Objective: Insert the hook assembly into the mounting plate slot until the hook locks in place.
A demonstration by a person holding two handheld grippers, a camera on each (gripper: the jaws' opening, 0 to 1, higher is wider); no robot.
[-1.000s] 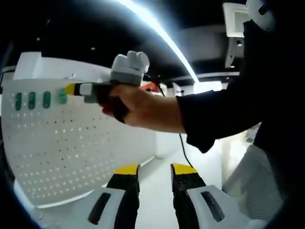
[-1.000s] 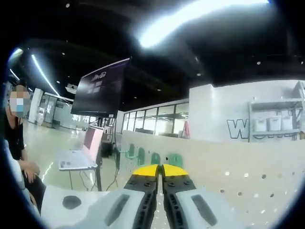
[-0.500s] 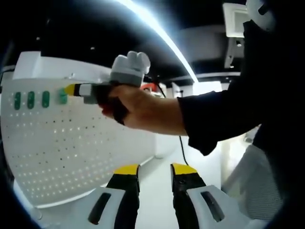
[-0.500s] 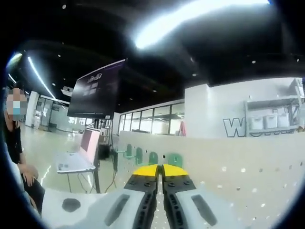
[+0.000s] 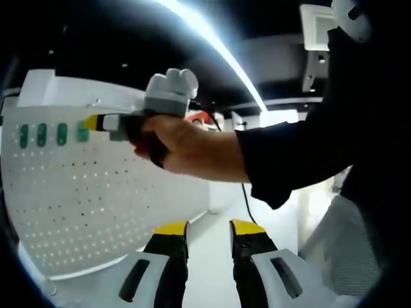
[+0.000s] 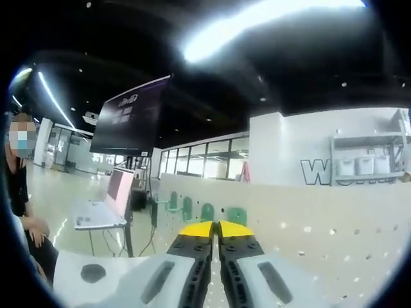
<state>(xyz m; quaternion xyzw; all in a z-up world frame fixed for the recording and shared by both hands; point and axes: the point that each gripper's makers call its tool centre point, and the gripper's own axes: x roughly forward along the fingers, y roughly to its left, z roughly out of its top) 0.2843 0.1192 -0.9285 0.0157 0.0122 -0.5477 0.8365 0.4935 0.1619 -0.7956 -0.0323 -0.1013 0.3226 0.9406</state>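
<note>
A white pegboard mounting plate point(image 5: 96, 199) stands at the left of the left gripper view, with a row of green hooks point(image 5: 42, 134) along its top. My right gripper point(image 5: 92, 121), held by a person's hand point(image 5: 186, 144), points its yellow tips at the nearest green hook point(image 5: 83, 131). In the right gripper view its jaws point(image 6: 216, 229) are shut, with nothing seen between them. The nearest green hook point(image 6: 237, 215) sits just beyond the tips on the plate point(image 6: 334, 250); whether they touch cannot be told. My left gripper point(image 5: 209, 228) hangs open below, apart from the plate.
A dark sleeve point(image 5: 321, 141) fills the right of the left gripper view. In the right gripper view a laptop point(image 6: 109, 205) sits on a small table beneath a large dark screen point(image 6: 128, 115), a person point(image 6: 19, 192) sits at the far left, and shelves with bins point(image 6: 366, 167) stand at the right.
In the left gripper view the right gripper has slid a little left, its tips now closer to the nearest green hook. The left gripper has stayed still.
</note>
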